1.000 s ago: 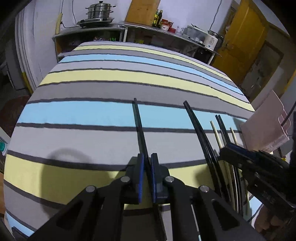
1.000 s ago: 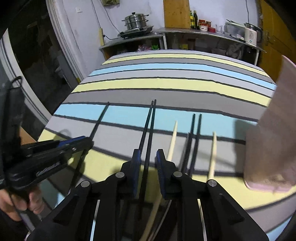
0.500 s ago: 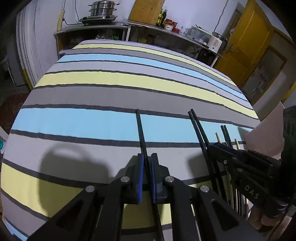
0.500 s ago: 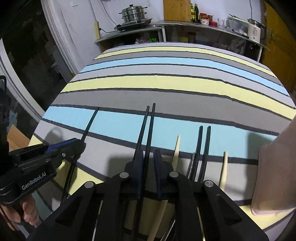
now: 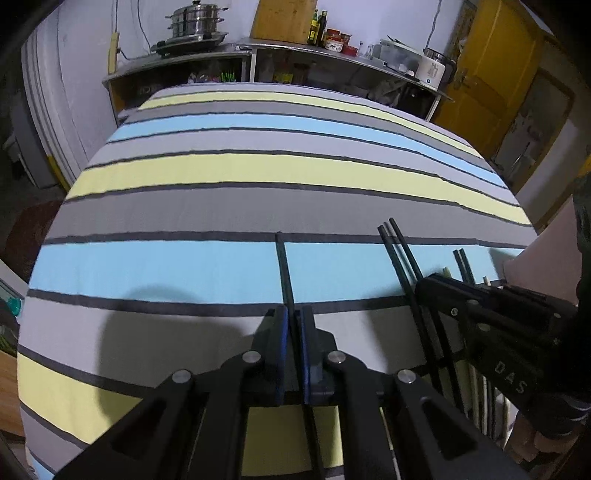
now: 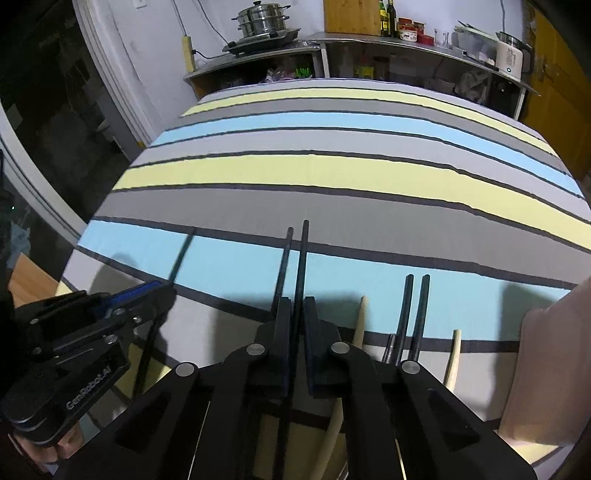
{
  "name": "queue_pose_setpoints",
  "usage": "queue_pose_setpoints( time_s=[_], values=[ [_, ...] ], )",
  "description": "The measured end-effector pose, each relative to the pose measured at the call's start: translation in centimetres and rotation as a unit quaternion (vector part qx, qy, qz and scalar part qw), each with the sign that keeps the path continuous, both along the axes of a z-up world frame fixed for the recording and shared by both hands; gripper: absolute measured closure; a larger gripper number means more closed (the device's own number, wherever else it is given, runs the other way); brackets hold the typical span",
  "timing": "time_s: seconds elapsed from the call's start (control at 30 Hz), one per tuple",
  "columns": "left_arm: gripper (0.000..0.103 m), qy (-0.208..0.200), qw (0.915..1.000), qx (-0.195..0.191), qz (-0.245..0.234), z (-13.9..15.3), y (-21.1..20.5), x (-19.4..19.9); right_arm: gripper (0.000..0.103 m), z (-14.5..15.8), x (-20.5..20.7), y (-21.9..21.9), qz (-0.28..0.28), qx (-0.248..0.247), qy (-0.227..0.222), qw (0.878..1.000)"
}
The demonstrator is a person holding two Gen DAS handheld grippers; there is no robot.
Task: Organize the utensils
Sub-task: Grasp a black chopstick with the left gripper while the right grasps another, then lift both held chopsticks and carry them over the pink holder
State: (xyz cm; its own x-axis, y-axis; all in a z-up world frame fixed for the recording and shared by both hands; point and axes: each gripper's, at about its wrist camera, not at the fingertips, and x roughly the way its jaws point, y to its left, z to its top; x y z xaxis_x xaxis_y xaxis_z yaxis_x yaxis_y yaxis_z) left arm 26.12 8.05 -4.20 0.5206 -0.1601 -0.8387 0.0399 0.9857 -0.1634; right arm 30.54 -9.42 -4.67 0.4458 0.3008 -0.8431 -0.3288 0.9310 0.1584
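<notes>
Chopsticks (image 6: 417,314) lie near us on the striped cloth (image 5: 258,170); our left gripper (image 5: 291,314), marked "GenRobot.AI", pinches one, our right gripper (image 6: 297,306), marked "DAS", pinches another.

Striped cloth (image 5: 229,206) covers the table, matt and faintly creased; black chopsticks (image 6: 301,266) look like smooth plastic with a dull sheen; pale chopsticks (image 6: 360,321) look like bare wood or bamboo, matt; both grippers, left (image 5: 291,325) and right (image 6: 297,314), are matt black plastic with shiny metal rivets and blue pads (image 5: 282,332); a pink holder (image 6: 550,365) looks like smooth plastic; a steel pot (image 5: 195,24) gleams behind; the door (image 5: 491,70) is glossy yellow wood.
</notes>
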Motion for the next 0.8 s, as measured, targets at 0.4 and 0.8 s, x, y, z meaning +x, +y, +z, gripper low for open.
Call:
queue_pose_setpoints(
  time_s=[0.4,0.8],
  values=[
    [0.098,-0.065,0.9974,-0.026,-0.018,6.7,0.1,-4.5,0.098,6.1,-4.9,0.1,0.022,0.034,-0.062,0.997],
    [0.098,-0.129,0.9898,-0.043,-0.043,13.5,0.2,-9.5,0.098,12.2,-11.0,-1.9,0.018,0.067,-0.125,0.990]
  ],
)
